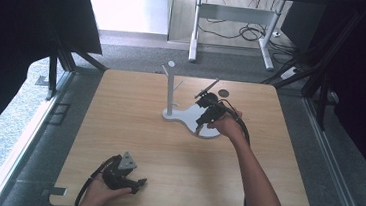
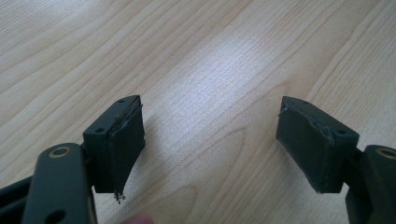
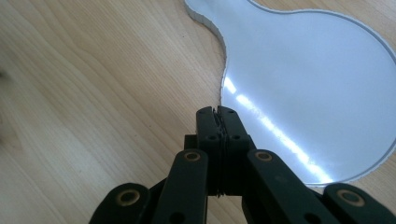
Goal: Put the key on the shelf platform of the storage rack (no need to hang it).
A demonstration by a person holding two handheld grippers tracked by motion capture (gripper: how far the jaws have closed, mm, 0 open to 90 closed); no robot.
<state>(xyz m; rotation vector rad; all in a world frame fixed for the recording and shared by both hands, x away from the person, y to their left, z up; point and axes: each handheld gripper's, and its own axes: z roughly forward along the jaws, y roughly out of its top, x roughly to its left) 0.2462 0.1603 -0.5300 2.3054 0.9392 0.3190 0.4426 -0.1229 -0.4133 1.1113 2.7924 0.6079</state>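
A white stand rises from the far middle of the wooden table [image 1: 118,127]: a thin post [image 1: 170,89] with short pegs on a flat, white, pear-shaped base [image 1: 182,116] [image 3: 308,79]. My right gripper [image 1: 199,128] [image 3: 218,111] hovers low over the near edge of that base. Its jaws are pressed together and I see nothing between them. My left gripper [image 1: 140,182] [image 2: 210,135] rests at the table's near left with its jaws wide apart over bare wood. Its black pads [image 2: 123,140] hold nothing.
A small dark disc [image 1: 223,93] lies on the table behind the right hand. A thin grey rod [image 1: 208,87] slants up beside it. Dark curtains flank the table, and a white desk frame [image 1: 233,22] stands on the carpet beyond.
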